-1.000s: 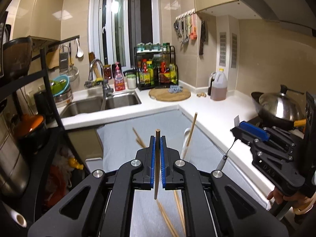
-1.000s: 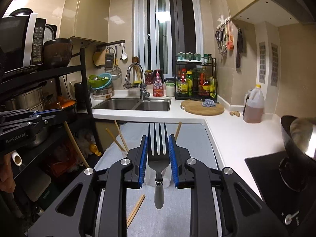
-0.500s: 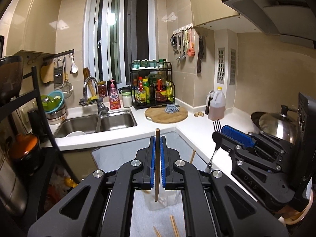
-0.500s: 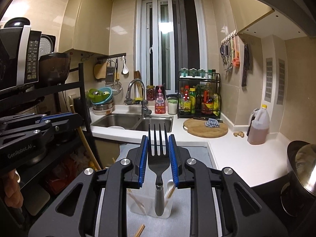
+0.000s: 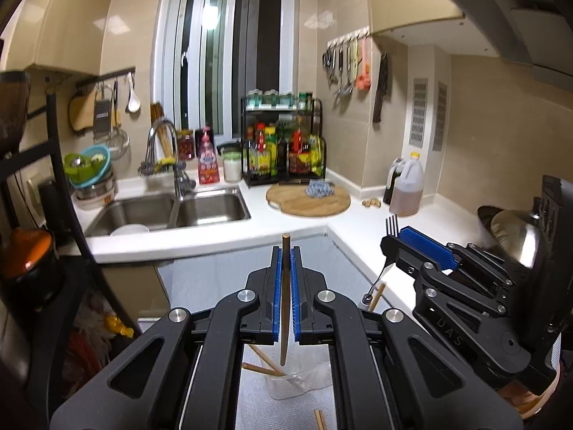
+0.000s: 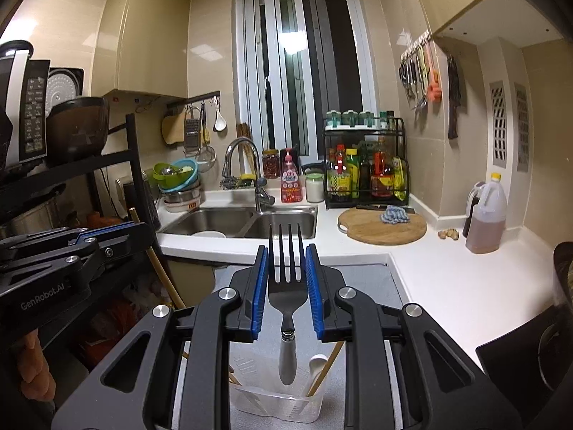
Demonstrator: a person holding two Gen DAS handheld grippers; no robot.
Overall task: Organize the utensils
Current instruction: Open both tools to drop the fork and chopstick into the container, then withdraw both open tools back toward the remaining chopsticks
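Left wrist view: the left gripper (image 5: pixel 285 286) is clamped narrow on a single chopstick (image 5: pixel 285 301), which stands upright between the blue pads with its lower end hanging just above a clear plastic cup (image 5: pixel 297 380); a second ago the cup was not under this gripper and loose chopsticks lay across the grey mat (image 5: pixel 229 272), so the hand has carried its chopstick in toward the cup. On the right of this view the right gripper (image 5: pixel 404 247) now sits nearer and larger than a second ago, with the fork (image 5: pixel 391 236) showing, tines up. A stray chopstick end (image 5: pixel 318 419) lies on the mat nearer than the cup. Right wrist view: the right gripper (image 6: pixel 286 279) holds the fork (image 6: pixel 287 286) by the edges of its head, tines up, handle pointing down at the cup (image 6: pixel 275 394), which already has a white spoon (image 6: pixel 317 365) and chopsticks in it; a second ago the cup was hidden behind the pads, now its rim is in full view below the handle. My read: both pieces are lined up for dropping in, neither released yet. Both grippers point forward and slightly down; the left gripper (image 6: pixel 136 231) sits level at far left
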